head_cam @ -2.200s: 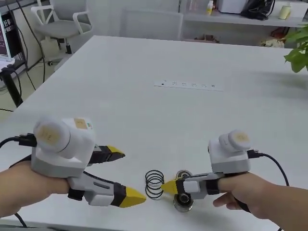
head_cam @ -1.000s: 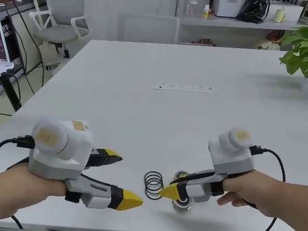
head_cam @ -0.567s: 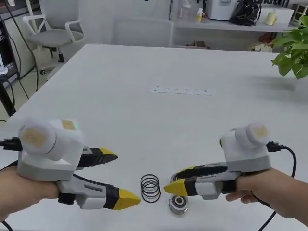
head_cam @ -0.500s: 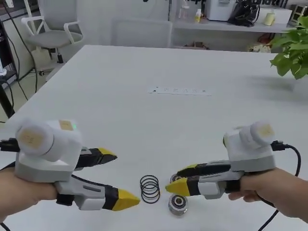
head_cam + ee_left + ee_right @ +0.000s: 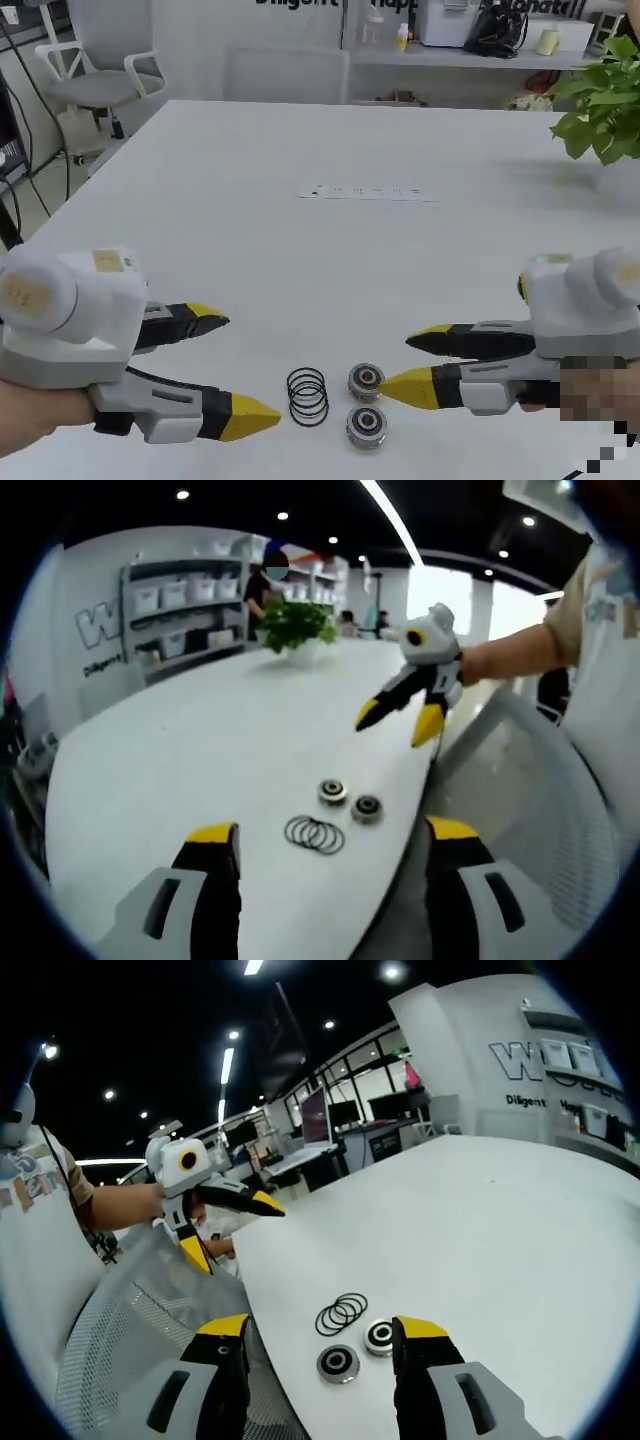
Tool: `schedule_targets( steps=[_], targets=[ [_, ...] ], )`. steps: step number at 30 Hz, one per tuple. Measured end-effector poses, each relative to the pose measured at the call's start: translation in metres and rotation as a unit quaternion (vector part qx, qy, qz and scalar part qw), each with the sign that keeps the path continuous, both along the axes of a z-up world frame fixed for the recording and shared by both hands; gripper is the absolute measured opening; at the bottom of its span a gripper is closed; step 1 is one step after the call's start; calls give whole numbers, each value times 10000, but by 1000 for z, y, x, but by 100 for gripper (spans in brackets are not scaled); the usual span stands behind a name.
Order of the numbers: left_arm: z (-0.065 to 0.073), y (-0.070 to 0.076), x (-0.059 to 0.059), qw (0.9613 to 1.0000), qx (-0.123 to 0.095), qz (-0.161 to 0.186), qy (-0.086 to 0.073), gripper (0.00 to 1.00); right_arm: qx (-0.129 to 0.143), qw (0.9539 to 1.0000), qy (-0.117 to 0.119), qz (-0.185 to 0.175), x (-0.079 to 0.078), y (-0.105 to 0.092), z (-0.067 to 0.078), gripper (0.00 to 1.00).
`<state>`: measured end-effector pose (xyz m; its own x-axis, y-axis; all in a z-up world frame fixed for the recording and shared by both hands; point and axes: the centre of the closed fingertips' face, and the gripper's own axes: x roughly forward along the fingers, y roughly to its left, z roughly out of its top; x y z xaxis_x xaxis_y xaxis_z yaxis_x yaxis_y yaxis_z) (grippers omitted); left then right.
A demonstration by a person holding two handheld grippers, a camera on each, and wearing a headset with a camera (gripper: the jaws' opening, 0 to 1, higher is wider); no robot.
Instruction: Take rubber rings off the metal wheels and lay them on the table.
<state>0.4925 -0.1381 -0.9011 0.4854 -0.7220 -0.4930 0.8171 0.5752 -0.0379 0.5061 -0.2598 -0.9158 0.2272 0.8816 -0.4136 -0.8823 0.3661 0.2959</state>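
Several thin black rubber rings (image 5: pixel 308 395) lie overlapped on the white table (image 5: pixel 330 260), near its front edge. Just right of them lie two small metal wheels, one farther (image 5: pixel 366 380) and one nearer (image 5: pixel 366 424), flat and bare. My left gripper (image 5: pixel 240 367) hovers open to the left of the rings, holding nothing. My right gripper (image 5: pixel 402 362) hovers open to the right of the wheels, holding nothing. The left gripper view has the rings (image 5: pixel 315 833), both wheels (image 5: pixel 333 791) (image 5: pixel 366 808) and the right gripper (image 5: pixel 397 723) beyond. The right gripper view has the rings (image 5: pixel 342 1313), wheels (image 5: pixel 338 1363) (image 5: pixel 380 1337) and left gripper (image 5: pixel 237 1235).
A flat white socket strip (image 5: pixel 367 192) lies mid-table. A green plant (image 5: pixel 600 100) stands at the far right. An office chair (image 5: pixel 90 70) and shelves (image 5: pixel 470 55) stand beyond the table. A mesh chair back (image 5: pixel 140 1350) is close to the table's front edge.
My right gripper has drawn back to the right, away from the wheels, and its jaws stand wider apart. Both wheels now lie uncovered. The left gripper has barely moved.
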Motion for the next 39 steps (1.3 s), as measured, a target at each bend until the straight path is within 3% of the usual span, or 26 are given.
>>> schedule_targets(
  steps=[15, 28, 39],
  targets=[
    [3, 4, -6, 9999, 44, 61, -122, 82, -495, 9976, -477, -8, -11, -27, -7, 68],
    [4, 6, -10, 9997, 94, 77, -205, 85, -659, 9954, -671, -192, -10, -48, -10, 73],
    [1, 9, -13, 9995, 173, 95, -232, 87, -954, 9916, -846, -204, -11, -58, -15, 77]
  ],
)
